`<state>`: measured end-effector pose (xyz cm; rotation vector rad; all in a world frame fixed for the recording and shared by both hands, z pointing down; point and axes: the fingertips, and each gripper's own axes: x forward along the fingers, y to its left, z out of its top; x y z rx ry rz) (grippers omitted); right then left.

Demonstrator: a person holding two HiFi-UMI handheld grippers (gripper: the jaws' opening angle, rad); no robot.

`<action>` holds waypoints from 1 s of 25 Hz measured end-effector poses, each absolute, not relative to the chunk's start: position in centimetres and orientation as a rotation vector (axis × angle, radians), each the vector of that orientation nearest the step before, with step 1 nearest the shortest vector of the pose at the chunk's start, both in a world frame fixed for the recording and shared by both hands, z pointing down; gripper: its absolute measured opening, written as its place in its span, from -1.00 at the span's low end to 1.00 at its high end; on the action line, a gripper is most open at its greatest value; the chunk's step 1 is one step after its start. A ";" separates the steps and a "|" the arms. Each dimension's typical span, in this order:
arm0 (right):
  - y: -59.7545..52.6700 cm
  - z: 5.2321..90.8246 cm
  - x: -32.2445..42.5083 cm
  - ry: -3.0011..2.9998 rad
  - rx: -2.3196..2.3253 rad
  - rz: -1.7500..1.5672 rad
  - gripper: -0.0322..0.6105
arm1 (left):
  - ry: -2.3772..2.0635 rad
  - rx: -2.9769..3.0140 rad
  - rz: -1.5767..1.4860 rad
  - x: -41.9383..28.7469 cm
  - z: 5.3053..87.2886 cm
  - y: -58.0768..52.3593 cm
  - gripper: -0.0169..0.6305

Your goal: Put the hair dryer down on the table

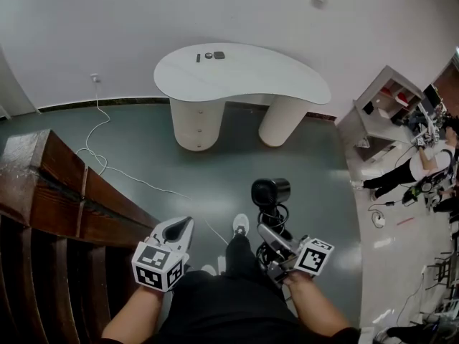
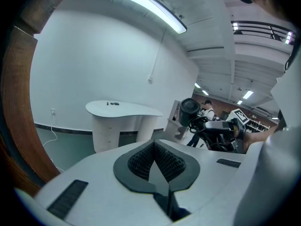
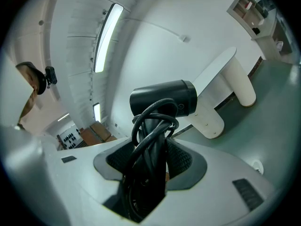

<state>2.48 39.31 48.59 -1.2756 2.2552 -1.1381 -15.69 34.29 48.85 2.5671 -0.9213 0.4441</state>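
The black hair dryer [image 1: 271,190] is held upright over the grey floor, its cord coiled around the handle. My right gripper [image 1: 270,236] is shut on that handle and cord; in the right gripper view the dryer's barrel [image 3: 164,98] stands above the jaws [image 3: 150,160]. The white kidney-shaped table [image 1: 244,77] stands some way ahead against the wall, seen too in the right gripper view [image 3: 221,74] and the left gripper view [image 2: 123,108]. My left gripper [image 1: 179,228] hangs at lower left, shut, with nothing in it [image 2: 157,166]. The left gripper view shows the dryer [image 2: 189,111] at its right.
Small dark items [image 1: 213,55] lie on the tabletop's far side. A dark wooden structure [image 1: 50,192] runs along the left. A white cable [image 1: 100,142] trails over the floor from a wall socket. A white shelf unit [image 1: 387,102] and a person [image 1: 423,160] are at right.
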 end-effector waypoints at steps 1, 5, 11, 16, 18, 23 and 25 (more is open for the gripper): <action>38.9 48.6 2.3 2.259 -1.269 -1.136 -0.29 | -0.921 2.571 0.443 -15.7 48.8 34.0 -0.91; 37.6 48.5 2.1 2.274 -1.252 -1.118 -0.29 | -0.929 2.582 0.447 -15.7 49.0 33.0 -0.91; 34.5 48.9 3.0 2.259 -1.251 -1.138 -0.29 | -0.945 2.575 0.442 -15.3 49.0 30.5 -0.91; 30.9 49.0 3.6 2.263 -1.241 -1.153 -0.29 | -0.967 2.555 0.441 -15.0 49.1 27.1 -0.91; 29.6 49.2 3.9 2.267 -1.239 -1.162 -0.29 | -0.975 2.549 0.441 -14.7 49.2 25.7 -0.91; 25.0 48.9 6.0 2.287 -1.232 -1.171 -0.29 | -1.005 2.534 0.435 -12.9 48.7 21.0 -0.91; 22.6 48.5 6.9 2.284 -1.230 -1.168 -0.29 | -1.017 2.533 0.430 -12.2 48.2 18.8 -0.91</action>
